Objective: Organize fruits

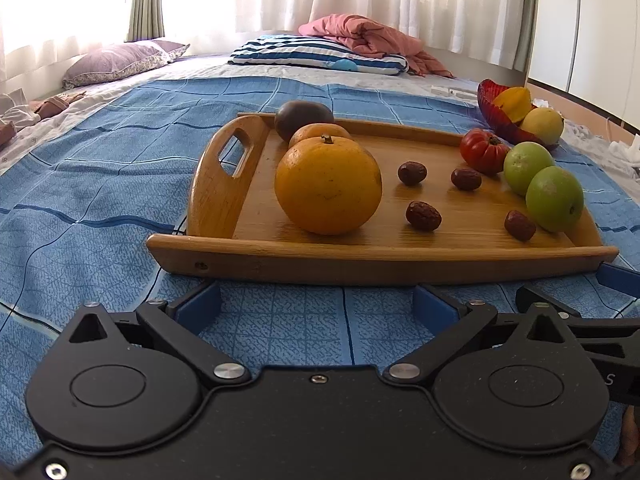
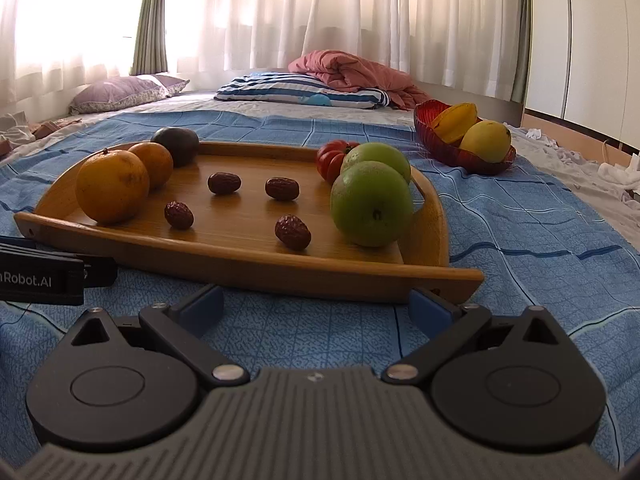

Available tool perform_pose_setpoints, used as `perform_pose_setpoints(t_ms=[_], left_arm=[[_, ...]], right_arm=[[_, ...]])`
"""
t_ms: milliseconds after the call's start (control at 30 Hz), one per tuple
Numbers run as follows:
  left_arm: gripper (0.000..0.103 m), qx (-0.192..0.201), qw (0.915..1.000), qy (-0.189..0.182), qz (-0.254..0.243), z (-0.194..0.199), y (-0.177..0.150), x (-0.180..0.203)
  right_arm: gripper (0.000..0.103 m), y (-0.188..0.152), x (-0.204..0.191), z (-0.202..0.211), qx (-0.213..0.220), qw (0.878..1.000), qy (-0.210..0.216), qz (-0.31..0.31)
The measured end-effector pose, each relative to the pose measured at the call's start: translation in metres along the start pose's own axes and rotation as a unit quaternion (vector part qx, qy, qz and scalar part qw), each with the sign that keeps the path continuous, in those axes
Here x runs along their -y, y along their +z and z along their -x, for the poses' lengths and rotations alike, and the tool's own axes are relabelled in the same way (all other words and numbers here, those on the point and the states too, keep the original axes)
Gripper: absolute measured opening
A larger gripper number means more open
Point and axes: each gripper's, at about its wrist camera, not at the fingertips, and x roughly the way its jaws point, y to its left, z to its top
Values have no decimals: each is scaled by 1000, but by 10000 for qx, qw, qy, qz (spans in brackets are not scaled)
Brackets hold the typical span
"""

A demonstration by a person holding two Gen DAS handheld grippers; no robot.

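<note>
A wooden tray (image 1: 360,254) (image 2: 240,268) lies on a blue bedspread. On it are two oranges (image 1: 328,186) (image 2: 112,186), a dark round fruit (image 1: 304,118) (image 2: 176,144), several red dates (image 1: 423,216) (image 2: 292,232), a ribbed tomato (image 1: 482,150) (image 2: 330,160) and two green fruits (image 1: 554,198) (image 2: 370,208). A red bowl (image 1: 498,114) (image 2: 460,148) beyond the tray holds yellow fruits. My left gripper (image 1: 318,304) stands open just before the tray's near rim, empty. My right gripper (image 2: 316,304) is open too, near the tray's right corner, nothing between its fingers.
Blue bedspread (image 1: 100,200) surrounds the tray. Far back lie a purple pillow (image 1: 116,62), a striped pillow (image 1: 316,56) and a pink blanket (image 1: 368,36). White cloth (image 2: 616,172) lies at the bed's right edge. Curtains hang behind.
</note>
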Motion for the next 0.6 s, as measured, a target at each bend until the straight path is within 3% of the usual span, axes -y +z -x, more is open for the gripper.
perform_pose_setpoints(t_ms=[600], left_arm=[[103,8,9998,153,-89,-4,-2,5]], right_arm=[[103,-1,2,-6,-188,9998,34,-46]])
